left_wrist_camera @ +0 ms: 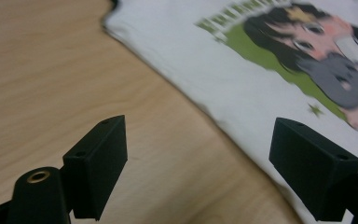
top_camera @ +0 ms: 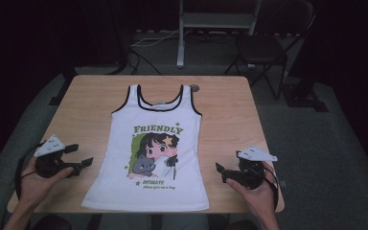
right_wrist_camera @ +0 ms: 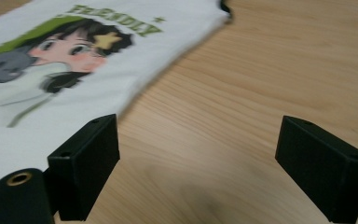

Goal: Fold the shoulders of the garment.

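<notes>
On table (top_camera: 91, 100), tank top (top_camera: 155, 143) flat between wide-open, empty left tongs (top_camera: 84, 155) and right tongs (top_camera: 219, 172); hem cut off close-up.

White tank top (top_camera: 149, 143) with black trim at neck and armholes, green FRIENDLY lettering, cartoon print of a dark-haired girl with yellow star and grey cat on green patch, light wood-grain table (top_camera: 230, 110), black grippers with grey top plates

left tongs (top_camera: 82, 154) agape, right tongs (top_camera: 219, 173) agape
</notes>
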